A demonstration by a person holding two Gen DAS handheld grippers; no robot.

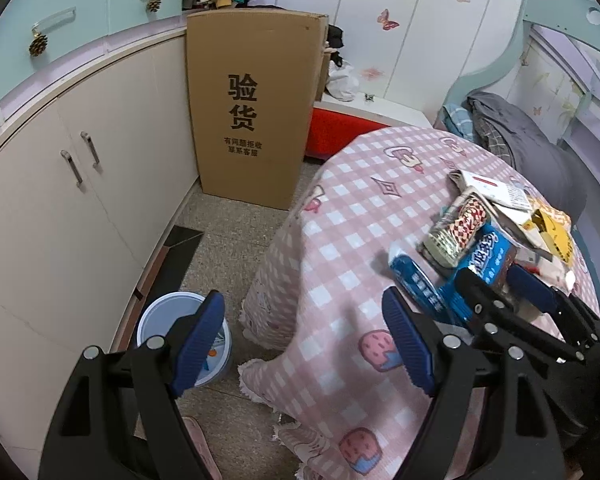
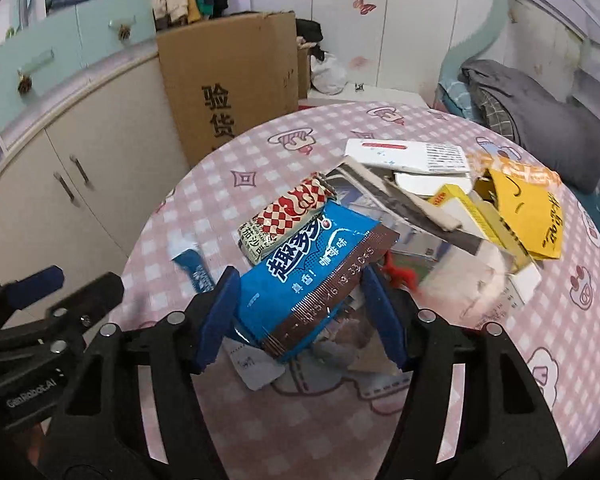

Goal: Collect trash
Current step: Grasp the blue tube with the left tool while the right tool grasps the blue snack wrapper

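Observation:
A pile of trash lies on the round table with a pink checked cloth (image 2: pixel 284 424). In it are a red-checked wrapper (image 2: pixel 288 216), a white box (image 2: pixel 404 156), a torn yellow carton (image 2: pixel 520 216) and a small blue wrapper (image 2: pixel 194 270). My right gripper (image 2: pixel 300 312) is shut on a blue snack wrapper (image 2: pixel 312 264), one pad on each side of it. The same wrapper (image 1: pixel 488 256) and right gripper (image 1: pixel 500 284) show in the left wrist view. My left gripper (image 1: pixel 304 344) stands open with nothing in it, over the table's left edge. A pale blue bin (image 1: pixel 160 316) stands on the floor below, partly behind the left finger.
A tall cardboard box (image 1: pixel 252 112) leans against cream cupboards (image 1: pixel 80 200) left of the table. A bed with a grey blanket (image 1: pixel 520 132) is at the far right. A pink slipper (image 1: pixel 196 440) lies on the floor near the bin.

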